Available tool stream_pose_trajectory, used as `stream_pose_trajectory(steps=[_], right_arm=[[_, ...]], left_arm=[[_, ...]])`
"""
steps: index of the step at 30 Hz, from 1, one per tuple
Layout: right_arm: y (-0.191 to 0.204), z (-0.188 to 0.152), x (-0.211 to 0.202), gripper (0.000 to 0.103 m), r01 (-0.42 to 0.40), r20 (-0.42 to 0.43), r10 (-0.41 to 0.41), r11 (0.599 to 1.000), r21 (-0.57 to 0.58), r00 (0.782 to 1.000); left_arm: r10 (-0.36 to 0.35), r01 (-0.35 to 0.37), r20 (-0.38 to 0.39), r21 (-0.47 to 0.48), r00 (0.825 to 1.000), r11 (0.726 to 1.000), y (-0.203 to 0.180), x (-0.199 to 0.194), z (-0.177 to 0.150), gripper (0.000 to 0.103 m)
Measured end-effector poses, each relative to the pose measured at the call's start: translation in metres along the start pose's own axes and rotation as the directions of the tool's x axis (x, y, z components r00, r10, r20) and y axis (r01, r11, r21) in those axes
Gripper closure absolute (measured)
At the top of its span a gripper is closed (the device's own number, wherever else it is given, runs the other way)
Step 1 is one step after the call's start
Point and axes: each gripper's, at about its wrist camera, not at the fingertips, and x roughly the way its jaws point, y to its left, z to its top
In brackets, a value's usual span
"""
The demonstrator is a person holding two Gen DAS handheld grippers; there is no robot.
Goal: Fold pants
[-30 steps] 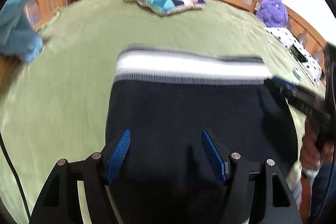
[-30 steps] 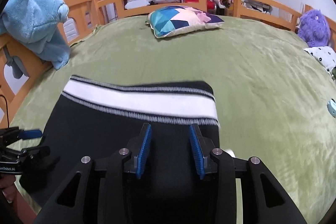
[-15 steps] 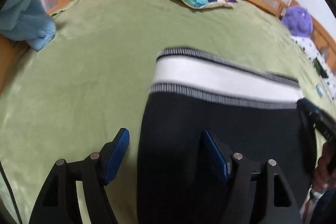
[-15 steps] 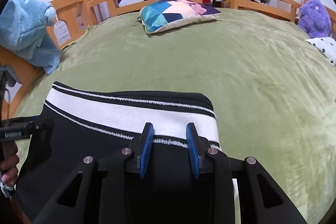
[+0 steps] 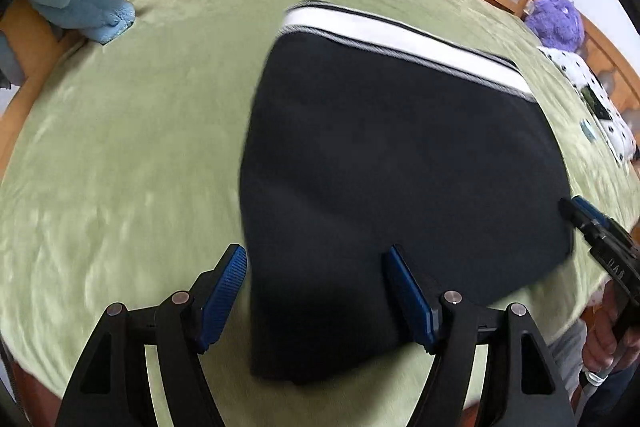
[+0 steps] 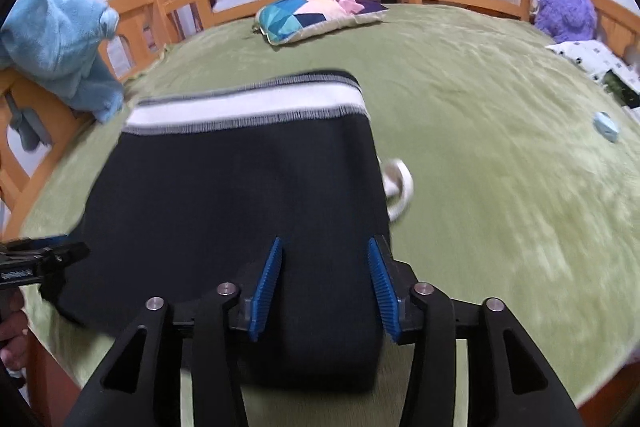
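The black pants [image 5: 392, 163] with a white, grey-edged waistband [image 5: 400, 39] lie folded flat on the green bed cover [image 5: 132, 147]. My left gripper [image 5: 316, 291] is open and empty, its fingers above the pants' near left corner. In the right wrist view the pants [image 6: 240, 195] lie below my right gripper [image 6: 324, 279], which is open and empty over their near right part. A white drawstring [image 6: 396, 187] sticks out at their right edge. Each gripper shows at the edge of the other's view: the right [image 5: 588, 219], the left [image 6: 44, 259].
A patterned pillow [image 6: 316, 13] lies at the far side of the bed. A blue plush towel [image 6: 60, 47] hangs on the wooden rail at left. A purple plush toy [image 6: 564, 9] and a spotted cloth [image 6: 588, 55] are at right. A small blue item [image 6: 606, 125] lies on the cover.
Both grippers have drawn back toward the near edge of the pants. The right gripper's jaws have opened wider. The left gripper has swung back toward the pants, which lie still.
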Motion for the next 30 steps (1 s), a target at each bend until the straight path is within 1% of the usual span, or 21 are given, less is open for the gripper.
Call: stream_pose_trajectory(steps=[1, 2, 3, 4, 7, 8, 10, 13, 17, 18, 19, 20, 21, 22, 25, 28, 30], right_arm=[[0.003, -0.007, -0.003, 0.049, 0.005, -0.044, -0.006, 1.000, -0.017, 0.999], [0.005, -0.012, -0.006, 0.049, 0.015, -0.063, -0.017, 0.999, -0.034, 0.998], [0.007, -0.017, -0.012, 0.049, 0.021, -0.071, -0.024, 0.999, -0.043, 0.997], [0.008, -0.020, -0.020, 0.049, 0.020, -0.067, -0.023, 0.999, -0.046, 0.997], [0.013, -0.019, -0.059, 0.049, 0.002, 0.005, -0.002, 0.999, -0.035, 1.000], [0.015, -0.016, -0.077, 0.049, -0.003, 0.038, 0.004, 0.999, -0.032, 0.999], [0.021, -0.008, -0.106, 0.047, -0.012, 0.075, 0.015, 0.999, -0.031, 0.997], [0.032, 0.001, -0.139, 0.044, 0.014, 0.102, -0.010, 0.999, -0.044, 0.995], [0.041, 0.005, -0.173, 0.044, 0.028, 0.129, -0.022, 0.998, -0.049, 0.991], [0.041, 0.007, -0.179, 0.044, 0.024, 0.129, -0.018, 0.999, -0.046, 0.992], [0.042, 0.006, -0.186, 0.041, 0.017, 0.131, -0.012, 0.999, -0.039, 0.991], [0.042, 0.005, -0.192, 0.034, 0.014, 0.139, -0.010, 0.999, -0.030, 0.990], [0.041, 0.003, -0.198, 0.023, 0.018, 0.151, -0.014, 1.000, -0.021, 0.988], [0.041, -0.001, -0.204, 0.014, 0.021, 0.165, -0.017, 1.000, -0.021, 0.986], [0.040, -0.006, -0.215, 0.009, 0.054, 0.190, -0.047, 0.998, -0.031, 0.981], [0.033, -0.012, -0.224, 0.007, 0.062, 0.189, -0.061, 0.998, -0.003, 0.980], [0.029, -0.014, -0.231, 0.007, 0.075, 0.193, -0.076, 0.997, 0.011, 0.978]], left_arm=[[0.017, -0.017, 0.002, 0.009, 1.000, 1.000, -0.004, -0.005, -0.005, 0.033], [0.040, -0.040, 0.009, 0.023, 0.999, 0.999, -0.009, -0.011, -0.009, 0.033], [0.046, -0.047, 0.020, 0.043, 0.999, 0.998, -0.016, -0.021, -0.013, 0.033], [0.038, -0.039, 0.027, 0.048, 0.999, 0.998, -0.019, -0.028, -0.015, 0.033], [-0.002, -0.002, 0.076, 0.047, 0.997, 0.999, -0.030, -0.062, -0.018, 0.033], [-0.001, -0.004, 0.093, 0.051, 0.996, 0.999, -0.034, -0.073, -0.018, 0.032], [0.011, -0.018, 0.136, 0.054, 0.991, 0.998, -0.042, -0.098, -0.018, 0.032], [0.011, -0.021, 0.188, 0.051, 0.982, 0.998, -0.051, -0.129, -0.020, 0.029], [0.023, -0.035, 0.256, 0.043, 0.966, 0.998, -0.061, -0.167, -0.026, 0.024], [0.023, -0.036, 0.267, 0.044, 0.964, 0.998, -0.063, -0.172, -0.028, 0.020], [0.021, -0.035, 0.280, 0.045, 0.960, 0.998, -0.064, -0.177, -0.029, 0.018], [0.018, -0.033, 0.298, 0.046, 0.954, 0.998, -0.067, -0.185, -0.032, 0.018], [0.023, -0.038, 0.309, 0.044, 0.951, 0.998, -0.069, -0.190, -0.035, 0.018], [0.029, -0.045, 0.321, 0.043, 0.947, 0.998, -0.071, -0.194, -0.037, 0.016], [0.025, -0.044, 0.343, 0.048, 0.939, 0.998, -0.076, -0.206, -0.044, 0.011], [0.043, -0.064, 0.358, 0.045, 0.933, 0.997, -0.078, -0.213, -0.052, 0.010], [0.039, -0.059, 0.361, 0.045, 0.932, 0.997, -0.079, -0.217, -0.056, 0.010]])
